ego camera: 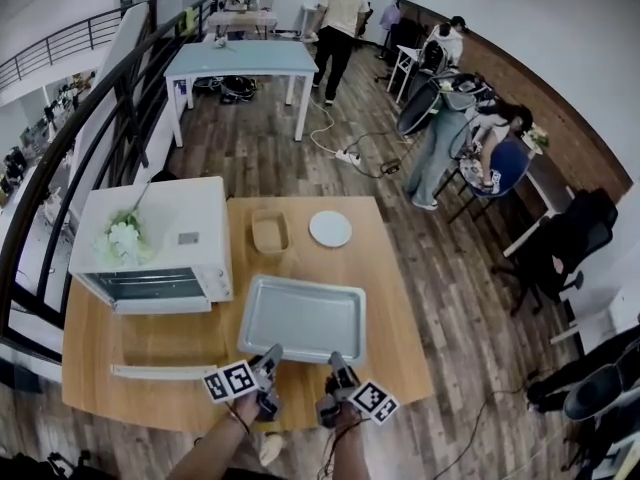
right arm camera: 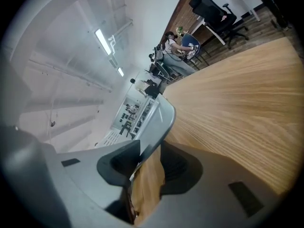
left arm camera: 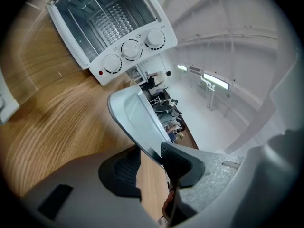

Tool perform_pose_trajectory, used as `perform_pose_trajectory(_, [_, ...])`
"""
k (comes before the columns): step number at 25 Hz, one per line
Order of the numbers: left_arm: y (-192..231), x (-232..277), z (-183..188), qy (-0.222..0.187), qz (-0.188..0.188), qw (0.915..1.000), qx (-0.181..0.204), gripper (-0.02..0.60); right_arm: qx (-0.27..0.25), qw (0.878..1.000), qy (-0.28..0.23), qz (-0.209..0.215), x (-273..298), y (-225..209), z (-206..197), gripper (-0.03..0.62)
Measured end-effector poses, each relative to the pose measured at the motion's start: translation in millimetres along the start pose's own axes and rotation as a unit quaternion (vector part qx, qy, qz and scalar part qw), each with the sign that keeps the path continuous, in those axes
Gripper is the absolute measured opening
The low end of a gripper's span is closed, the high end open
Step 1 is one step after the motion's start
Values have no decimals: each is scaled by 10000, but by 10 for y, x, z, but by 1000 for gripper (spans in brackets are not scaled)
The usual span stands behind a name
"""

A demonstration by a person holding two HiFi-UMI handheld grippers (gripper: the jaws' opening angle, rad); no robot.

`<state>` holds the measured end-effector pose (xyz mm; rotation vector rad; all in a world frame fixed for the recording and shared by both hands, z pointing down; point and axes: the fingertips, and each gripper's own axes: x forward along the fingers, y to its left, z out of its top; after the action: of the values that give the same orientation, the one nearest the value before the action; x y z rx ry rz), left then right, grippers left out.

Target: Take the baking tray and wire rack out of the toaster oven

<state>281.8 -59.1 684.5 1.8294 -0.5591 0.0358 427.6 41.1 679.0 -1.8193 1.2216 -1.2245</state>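
Note:
The silver baking tray [ego camera: 305, 316] is over the wooden table [ego camera: 395, 298], to the right of the white toaster oven [ego camera: 150, 243]. My left gripper [ego camera: 268, 360] is shut on the tray's near rim at its left, my right gripper [ego camera: 338, 365] on the same rim further right. In the left gripper view the tray [left arm camera: 137, 118] runs up from between the pads of that gripper [left arm camera: 149, 163]. In the right gripper view its rim [right arm camera: 152, 115] sits between the right gripper's [right arm camera: 149, 160] pads. The oven door [ego camera: 165, 371] hangs open. The wire rack [left arm camera: 107, 25] is inside the oven.
A small tan dish [ego camera: 269, 231] and a white plate [ego camera: 330, 228] lie beyond the tray. A bunch of pale flowers [ego camera: 125, 236] rests on the oven's top. The table's near edge is right by my hands. People stand and sit far back in the room.

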Motion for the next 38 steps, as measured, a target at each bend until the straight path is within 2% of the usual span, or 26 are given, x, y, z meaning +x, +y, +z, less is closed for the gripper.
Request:
perform_pose_trajectory(15, [421, 818, 302, 81, 398, 9979, -511, 132, 193, 9984, 489, -218, 986, -327, 321, 130])
perform_pose_trajectory(18, [535, 896, 342, 74, 492, 9970, -596, 132, 143, 9982, 560, -160, 1163, -390, 322, 130])
perform_pose_trajectory(32, [818, 1117, 517, 8, 626, 9962, -602, 132, 316, 9949, 832, -478, 1603, -555, 254, 127])
perform_pose_trajectory(38, [861, 1164, 450, 79, 701, 9940, -838, 132, 471, 9926, 877, -689, 1667, -656, 274, 106])
